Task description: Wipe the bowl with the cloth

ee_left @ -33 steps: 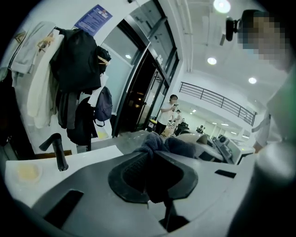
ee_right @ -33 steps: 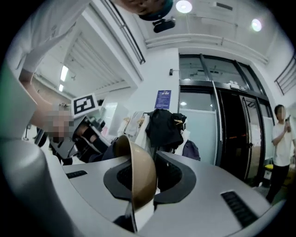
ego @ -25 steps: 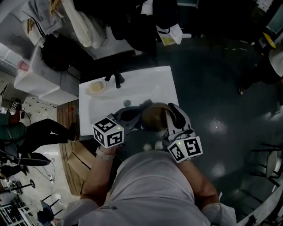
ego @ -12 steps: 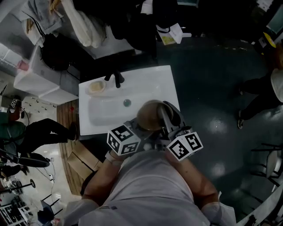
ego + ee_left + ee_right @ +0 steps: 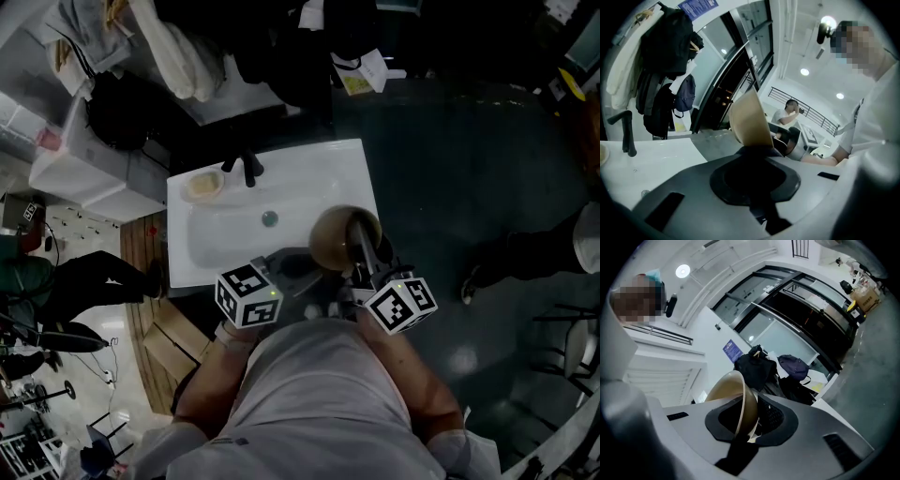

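The bowl (image 5: 339, 239) is tan, smooth and round, tipped steeply up on edge. Its rim is pinched between the 2 jaws of the right gripper (image 5: 749, 420), and its body rises just beyond the tips of the left gripper (image 5: 753, 151).

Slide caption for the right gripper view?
Right hand-held gripper clamped on the rim of a tan bowl tipped on its side; dark bags behind.

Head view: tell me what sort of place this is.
Probably a wash corner in a workshop or lab rather than a home. A white sink with a black tap and a soap dish stands on a dark hard floor, and bags hang behind it.
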Demonstrator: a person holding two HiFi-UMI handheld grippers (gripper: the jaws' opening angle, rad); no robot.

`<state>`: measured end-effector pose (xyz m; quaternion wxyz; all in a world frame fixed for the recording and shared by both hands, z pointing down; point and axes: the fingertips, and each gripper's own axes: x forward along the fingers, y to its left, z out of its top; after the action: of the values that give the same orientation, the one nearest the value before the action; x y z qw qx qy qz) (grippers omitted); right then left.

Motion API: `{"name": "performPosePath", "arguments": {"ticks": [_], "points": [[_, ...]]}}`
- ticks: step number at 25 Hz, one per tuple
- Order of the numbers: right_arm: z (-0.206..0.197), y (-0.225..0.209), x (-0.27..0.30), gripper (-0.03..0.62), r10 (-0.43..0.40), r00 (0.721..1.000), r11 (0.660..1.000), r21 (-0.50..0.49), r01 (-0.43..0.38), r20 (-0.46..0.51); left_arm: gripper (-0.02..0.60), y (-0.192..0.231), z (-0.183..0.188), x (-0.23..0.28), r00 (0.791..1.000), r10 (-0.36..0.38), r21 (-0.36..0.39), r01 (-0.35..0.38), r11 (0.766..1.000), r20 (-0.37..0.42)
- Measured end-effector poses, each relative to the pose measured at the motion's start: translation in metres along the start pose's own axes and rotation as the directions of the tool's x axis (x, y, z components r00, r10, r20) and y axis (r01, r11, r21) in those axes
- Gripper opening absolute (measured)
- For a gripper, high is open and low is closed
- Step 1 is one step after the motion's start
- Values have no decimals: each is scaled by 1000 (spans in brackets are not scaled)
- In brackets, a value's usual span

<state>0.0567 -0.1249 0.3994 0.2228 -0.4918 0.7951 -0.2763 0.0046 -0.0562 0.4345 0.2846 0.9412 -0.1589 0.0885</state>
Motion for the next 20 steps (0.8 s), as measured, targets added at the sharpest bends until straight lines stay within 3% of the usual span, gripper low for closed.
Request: {"name": "performPosePath", "arguments": {"ticks": [7, 10, 13, 16, 20], "points": [[-11, -16, -6, 61, -42, 998, 999, -16, 41, -48, 43, 27, 23, -32, 992, 89, -24, -87, 996, 86], [-20, -9, -4, 61, -21, 995, 994, -109, 10, -95, 43, 37, 38, -45, 987, 117, -2, -118, 993, 114], [-29, 5, -2, 61, 8, 989, 968, -246, -45, -149, 43, 41, 52, -53, 984, 129, 38, -135, 990, 126], [-38, 23, 1, 61, 41, 978, 906, -405, -122, -203, 43, 44, 58, -55, 983, 147, 80, -156, 985, 109], [-52, 40, 3, 61, 20, 959, 758, -621, -200, -284, 43, 44, 59, -56, 985, 150, 123, -160, 979, 83]]}}
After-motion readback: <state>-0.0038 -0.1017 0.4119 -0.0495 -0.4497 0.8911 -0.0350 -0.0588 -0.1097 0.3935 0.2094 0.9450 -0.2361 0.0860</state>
